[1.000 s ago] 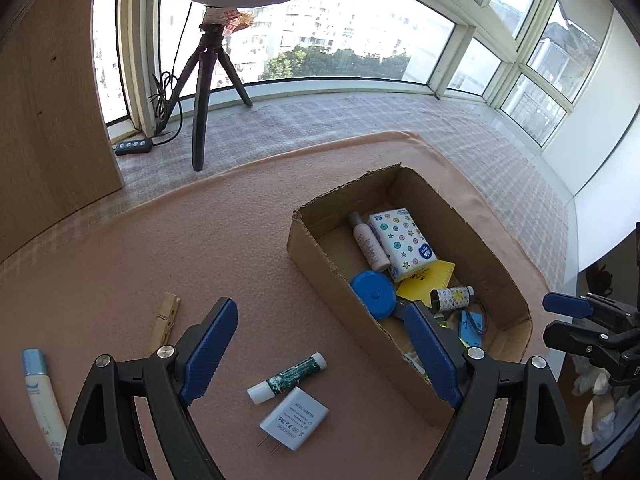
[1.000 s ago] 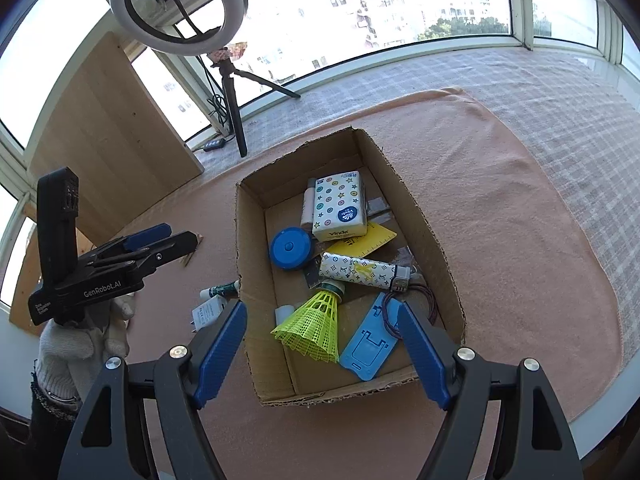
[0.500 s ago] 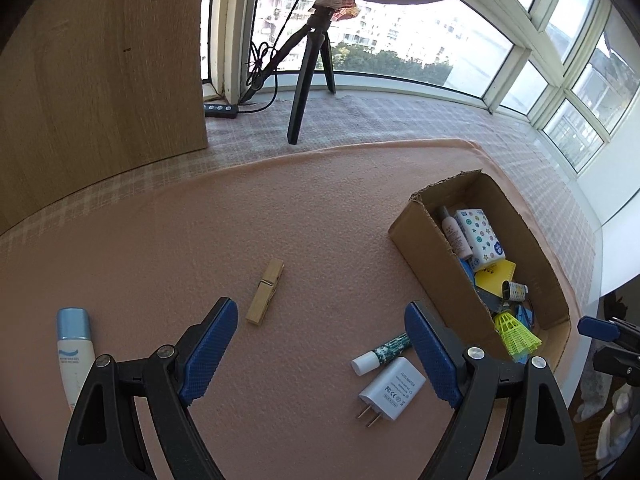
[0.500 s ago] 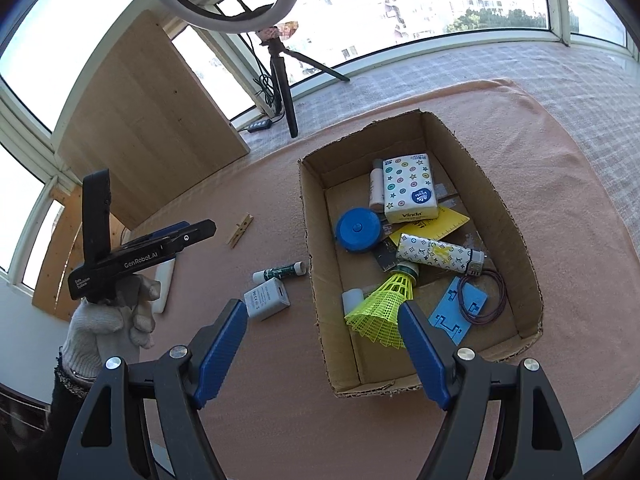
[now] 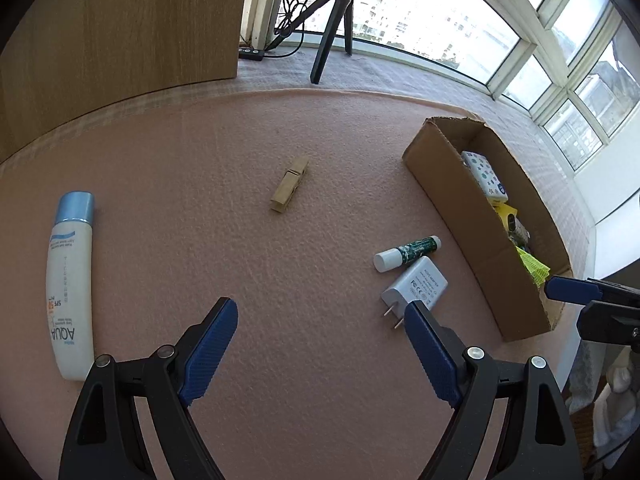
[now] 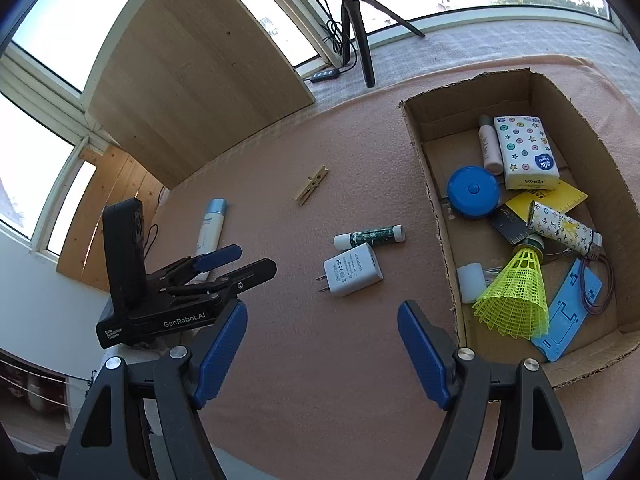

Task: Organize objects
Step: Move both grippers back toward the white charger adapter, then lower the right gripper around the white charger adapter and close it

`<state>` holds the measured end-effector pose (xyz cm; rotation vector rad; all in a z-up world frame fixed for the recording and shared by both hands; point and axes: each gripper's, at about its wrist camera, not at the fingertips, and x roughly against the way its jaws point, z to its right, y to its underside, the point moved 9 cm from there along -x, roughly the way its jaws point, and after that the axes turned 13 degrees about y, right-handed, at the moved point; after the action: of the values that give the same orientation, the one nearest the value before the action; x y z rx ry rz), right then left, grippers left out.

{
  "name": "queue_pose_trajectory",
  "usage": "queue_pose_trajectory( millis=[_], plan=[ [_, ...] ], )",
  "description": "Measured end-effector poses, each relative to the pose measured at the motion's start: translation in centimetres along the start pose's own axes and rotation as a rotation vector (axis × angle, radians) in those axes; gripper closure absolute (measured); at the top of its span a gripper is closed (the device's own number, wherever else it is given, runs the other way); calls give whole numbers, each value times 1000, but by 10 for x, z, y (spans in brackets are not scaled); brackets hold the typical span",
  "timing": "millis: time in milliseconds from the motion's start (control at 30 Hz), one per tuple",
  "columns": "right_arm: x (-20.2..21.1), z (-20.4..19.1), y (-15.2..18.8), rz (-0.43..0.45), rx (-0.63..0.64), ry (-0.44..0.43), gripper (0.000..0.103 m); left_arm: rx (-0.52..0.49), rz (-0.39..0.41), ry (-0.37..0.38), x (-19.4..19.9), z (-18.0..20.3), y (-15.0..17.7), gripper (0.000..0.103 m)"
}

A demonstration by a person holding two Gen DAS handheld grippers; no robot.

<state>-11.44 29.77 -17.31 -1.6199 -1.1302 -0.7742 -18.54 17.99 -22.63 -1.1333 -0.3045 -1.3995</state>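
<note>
Blue-padded left hand-held gripper (image 5: 320, 332) and right hand-held gripper (image 6: 322, 338): both wide open, empty, touching nothing.

Both claws swung from cardboard box (image 6: 436, 216) toward loose items.

charger (image 6: 352, 270) just before lip balm (image 6: 370, 236), clothespin (image 6: 310, 185) behind, box (image 6: 432, 184) to their right

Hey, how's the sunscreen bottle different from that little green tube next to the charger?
The sunscreen bottle is far longer than the green tube. The sunscreen bottle is white with a blue cap; the green tube has a patterned green body and a white cap. The sunscreen bottle lies alone at the mat's far left, while the green tube lies right beside the charger near the box. Both lie flat, outside the box.
</note>
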Motion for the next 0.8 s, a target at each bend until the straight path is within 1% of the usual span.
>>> queue_pose_trajectory(
  millis=[133,300,400,500,600,667,800],
  plan=[
    [-21,-9,-4,-26,19,48,29,-6,-6,4,1,4,22,15],
    [-51,-17,-11,-81,43,91,29,-22,-26,17,-1,12,39,15],
    [-65,-20,-16,-97,58,133,29,-17,-24,23,-1,13,42,15],
    [-77,-21,-20,-107,76,174,29,-21,-29,10,0,12,44,15],
    [-87,-19,-23,-125,78,201,31,-25,-31,7,2,13,46,15],
    [-93,-18,-23,-136,82,215,33,-24,-30,10,3,13,45,15],
    [-101,-17,-22,-162,79,216,38,-20,-23,11,5,12,45,15]
  ],
)
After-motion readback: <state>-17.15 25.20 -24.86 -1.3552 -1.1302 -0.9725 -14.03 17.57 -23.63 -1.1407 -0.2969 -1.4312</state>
